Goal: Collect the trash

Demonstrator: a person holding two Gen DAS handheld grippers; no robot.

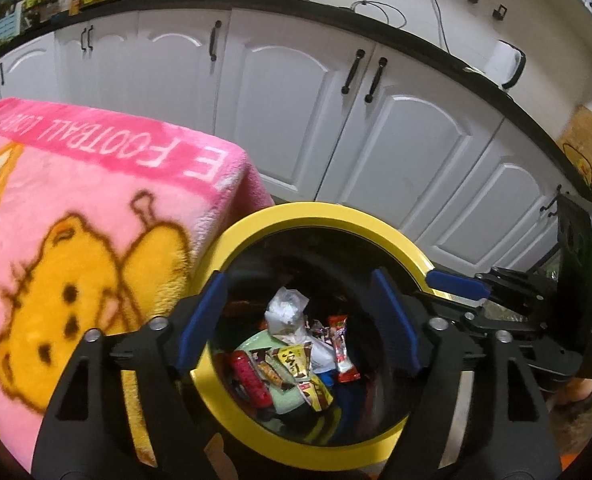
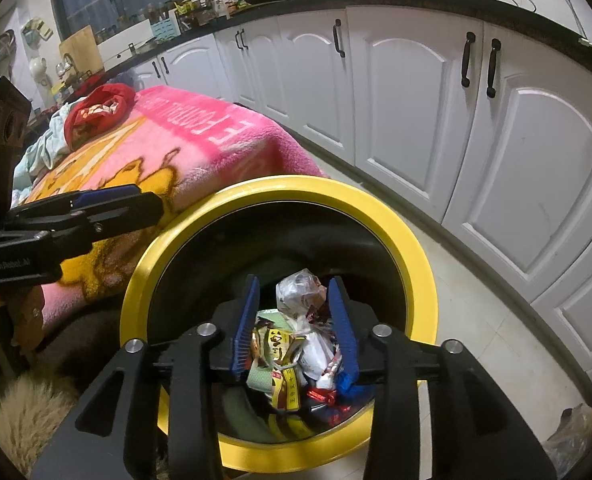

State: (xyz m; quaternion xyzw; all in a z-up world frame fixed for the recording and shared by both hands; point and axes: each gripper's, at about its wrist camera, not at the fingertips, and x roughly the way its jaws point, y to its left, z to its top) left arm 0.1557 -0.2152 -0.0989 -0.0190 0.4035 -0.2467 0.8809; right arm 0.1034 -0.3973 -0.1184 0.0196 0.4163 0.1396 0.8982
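A round bin with a yellow rim (image 1: 316, 216) (image 2: 296, 186) and a dark inside stands beside a blanket-covered surface. Several snack wrappers (image 1: 296, 360) (image 2: 283, 348) and a crumpled clear plastic bag (image 1: 285, 308) (image 2: 300, 288) lie in a heap at its bottom. My left gripper (image 1: 300, 320) hangs over the bin mouth, open wide, with nothing between its blue pads. My right gripper (image 2: 294, 328) is over the same bin, open to a narrower gap; the trash seen between its pads lies below them. Each gripper shows in the other's view, the right (image 1: 456, 288) and the left (image 2: 127, 200).
A pink fleece blanket with a yellow cartoon figure (image 1: 95, 200) (image 2: 199, 140) touches the bin on the left, with a red cloth (image 2: 95, 108) on it. White kitchen cabinets (image 1: 296, 100) (image 2: 416, 100) run behind. Tiled floor (image 2: 476, 320) lies to the right and a furry rug (image 2: 23, 412) at lower left.
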